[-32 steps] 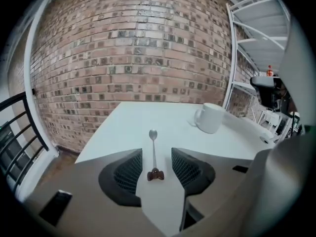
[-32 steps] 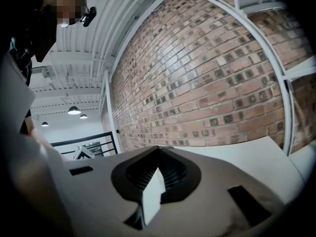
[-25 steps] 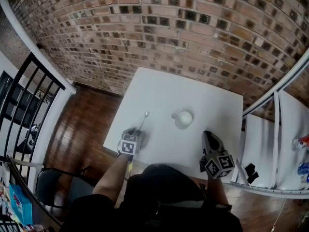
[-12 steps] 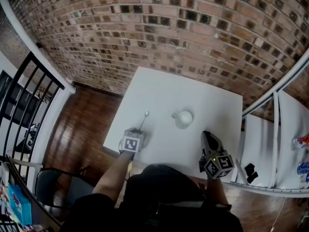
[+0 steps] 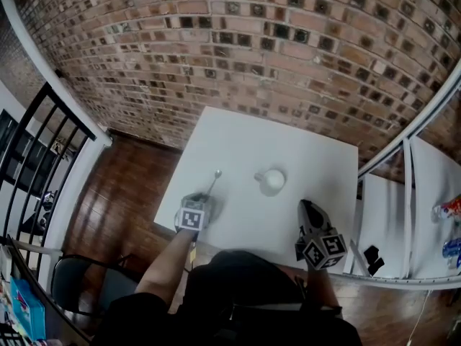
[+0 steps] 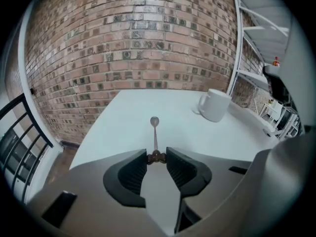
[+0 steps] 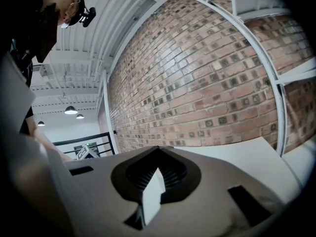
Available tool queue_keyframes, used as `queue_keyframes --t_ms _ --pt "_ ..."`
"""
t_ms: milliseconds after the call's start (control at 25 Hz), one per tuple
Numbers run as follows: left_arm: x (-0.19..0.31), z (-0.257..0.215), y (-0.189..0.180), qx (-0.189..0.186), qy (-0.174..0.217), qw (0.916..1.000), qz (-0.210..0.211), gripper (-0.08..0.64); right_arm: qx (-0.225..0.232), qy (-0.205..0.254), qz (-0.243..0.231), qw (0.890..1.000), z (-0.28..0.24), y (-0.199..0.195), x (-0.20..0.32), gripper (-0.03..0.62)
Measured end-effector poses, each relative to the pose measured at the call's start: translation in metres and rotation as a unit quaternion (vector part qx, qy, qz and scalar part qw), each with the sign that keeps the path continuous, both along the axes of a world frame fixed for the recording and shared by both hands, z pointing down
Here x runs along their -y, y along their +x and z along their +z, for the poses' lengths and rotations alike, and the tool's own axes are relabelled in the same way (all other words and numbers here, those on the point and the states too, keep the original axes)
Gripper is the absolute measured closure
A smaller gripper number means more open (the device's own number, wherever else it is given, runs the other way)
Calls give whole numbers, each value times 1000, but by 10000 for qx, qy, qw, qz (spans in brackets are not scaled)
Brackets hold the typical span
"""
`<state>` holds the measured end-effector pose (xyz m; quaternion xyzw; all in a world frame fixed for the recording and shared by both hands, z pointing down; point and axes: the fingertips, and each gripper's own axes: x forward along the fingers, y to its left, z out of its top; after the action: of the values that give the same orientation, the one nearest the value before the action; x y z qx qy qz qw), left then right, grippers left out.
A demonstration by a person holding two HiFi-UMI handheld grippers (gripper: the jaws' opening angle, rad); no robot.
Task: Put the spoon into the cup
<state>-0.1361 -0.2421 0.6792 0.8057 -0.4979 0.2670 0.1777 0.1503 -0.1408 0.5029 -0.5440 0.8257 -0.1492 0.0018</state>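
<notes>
A thin metal spoon (image 5: 214,181) lies on the white table (image 5: 288,143), bowl pointing away from me, left of the white cup (image 5: 273,180). In the left gripper view the spoon (image 6: 154,132) runs straight ahead and the cup (image 6: 215,104) stands upright to the right of it. My left gripper (image 5: 204,202) (image 6: 156,156) is low over the table's near edge. Its jaws are closing, and the spoon's brown handle end sits between the fingertips, touching both. My right gripper (image 5: 308,206) (image 7: 158,149) hovers shut and empty at the near right, short of the cup.
A brick wall runs behind the table. White shelving (image 5: 410,193) stands to the right, a black railing (image 5: 43,143) and a dark chair (image 5: 79,280) to the left. The person's arms and dark clothing fill the lower head view.
Both grippers, the spoon and the cup keep their places. Only the head view has shifted slightly.
</notes>
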Motion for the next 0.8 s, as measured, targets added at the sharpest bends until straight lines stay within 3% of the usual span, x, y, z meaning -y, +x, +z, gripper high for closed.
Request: queue_keyframes --t_ms 240,520,640,800 --pt "12 -64 5 -350 890 9953 167 440 -4 69 -9 10000 -4 -3 -2 588" --pt "11 -163 9 -676 1990 9767 443 442 -37 252 18 9997 -15 1 3 588" --pt "6 -196 17 -904 2276 9678 575 442 -95 347 62 9993 -24 7 8 588" --pt "-2 -212 35 -1069 2361 9616 900 442 -131 356 173 9991 -32 12 9 588"
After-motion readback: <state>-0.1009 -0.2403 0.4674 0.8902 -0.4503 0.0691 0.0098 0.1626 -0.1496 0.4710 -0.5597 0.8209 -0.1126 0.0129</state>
